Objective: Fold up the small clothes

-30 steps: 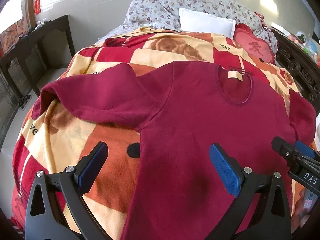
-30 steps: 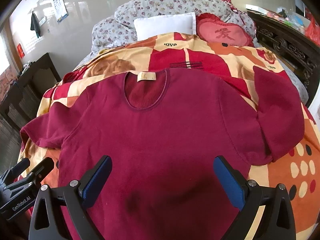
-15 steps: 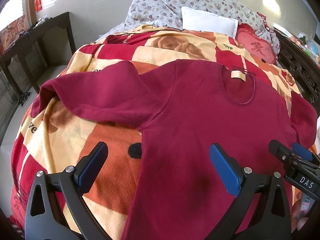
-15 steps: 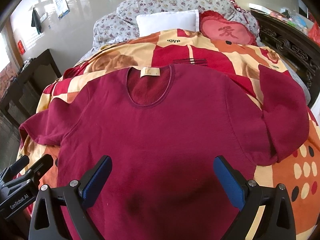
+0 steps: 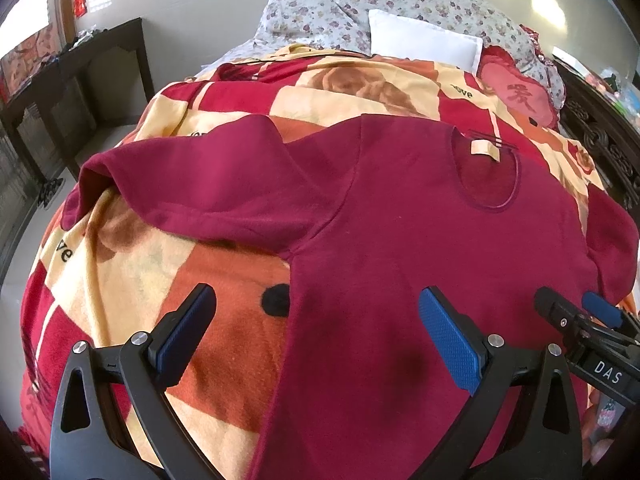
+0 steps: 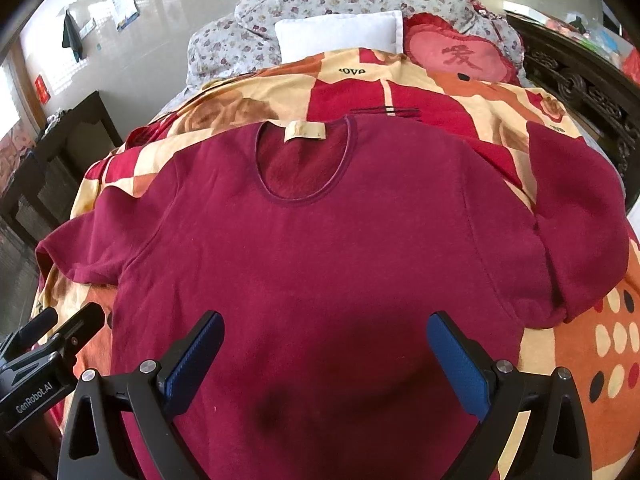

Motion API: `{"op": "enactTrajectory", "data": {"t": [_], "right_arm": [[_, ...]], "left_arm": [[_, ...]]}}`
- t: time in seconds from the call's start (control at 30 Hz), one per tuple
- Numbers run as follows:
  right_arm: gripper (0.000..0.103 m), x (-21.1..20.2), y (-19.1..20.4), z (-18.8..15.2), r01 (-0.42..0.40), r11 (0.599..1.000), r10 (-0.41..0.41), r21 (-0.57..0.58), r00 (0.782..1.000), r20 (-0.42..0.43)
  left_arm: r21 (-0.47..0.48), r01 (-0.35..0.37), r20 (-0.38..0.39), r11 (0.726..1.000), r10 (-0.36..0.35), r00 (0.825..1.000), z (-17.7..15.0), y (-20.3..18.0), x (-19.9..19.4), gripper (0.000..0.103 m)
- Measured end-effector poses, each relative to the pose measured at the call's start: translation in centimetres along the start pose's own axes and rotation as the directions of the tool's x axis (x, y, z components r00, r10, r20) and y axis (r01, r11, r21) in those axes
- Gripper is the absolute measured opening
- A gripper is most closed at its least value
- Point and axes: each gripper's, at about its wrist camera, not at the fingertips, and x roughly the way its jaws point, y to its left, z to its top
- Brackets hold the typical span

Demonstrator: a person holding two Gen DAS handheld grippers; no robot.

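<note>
A dark red long-sleeved shirt (image 5: 420, 224) (image 6: 328, 248) lies flat and face up on the bed, its collar and cream label (image 6: 305, 131) at the far end. Its left sleeve (image 5: 208, 184) stretches toward the bed's left edge. Its right sleeve (image 6: 580, 216) is bent back near the right edge. My left gripper (image 5: 316, 332) hangs open above the shirt's left side seam, one finger over the blanket. My right gripper (image 6: 326, 354) hangs open above the shirt's lower middle. Neither holds anything. Each gripper's tip shows in the other's view: the left gripper's tip (image 6: 60, 332) and the right gripper's tip (image 5: 576, 316).
A red, orange and cream patterned blanket (image 5: 132, 264) (image 6: 400, 88) covers the bed. A white pillow (image 6: 340, 36), a red heart cushion (image 6: 460, 56) and a floral quilt (image 5: 320, 12) lie at the head. Dark wooden furniture (image 5: 52, 92) stands left, and a carved bed frame (image 6: 580, 88) right.
Both grippers have edged forward over the shirt and stayed open. The shirt has not moved.
</note>
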Motion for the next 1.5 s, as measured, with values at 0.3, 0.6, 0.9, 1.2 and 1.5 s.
{"op": "enactTrajectory", "data": {"t": [0.3, 0.6, 0.9, 1.2, 1.5], "right_arm": [[0.101, 0.5, 0.6, 0.0, -0.018, 1.000, 0.017, -0.011, 1.000, -0.015], [0.101, 1.1, 1.3, 0.0, -0.040, 0.999, 0.040, -0.014, 0.999, -0.035], [0.100, 2.2, 1.5, -0.1, -0.053, 0.999, 0.053, -0.011, 0.996, -0.068], [0.100, 3.4, 1.8, -0.1, -0.067, 0.998, 0.064, -0.020, 0.992, -0.108], [0.100, 4.3, 1.2, -0.1, -0.078, 0.997, 0.076, -0.007, 0.988, -0.134]], "left_arm": [[-0.035, 0.002, -0.008, 0.999, -0.002, 1.000, 0.3, 1.8, 0.0, 0.102], [-0.197, 0.009, 0.003, 0.980, -0.009, 1.000, 2.3, 8.5, -0.6, 0.102], [-0.458, -0.009, 0.047, 0.889, 0.034, 0.998, 5.9, 18.7, 0.7, 0.102], [-0.657, 0.030, 0.036, 0.753, -0.008, 0.999, 7.7, 24.5, 5.6, 0.096], [-0.590, -0.005, 0.033, 0.808, 0.031, 0.999, 9.2, 24.4, 6.9, 0.023]]}}
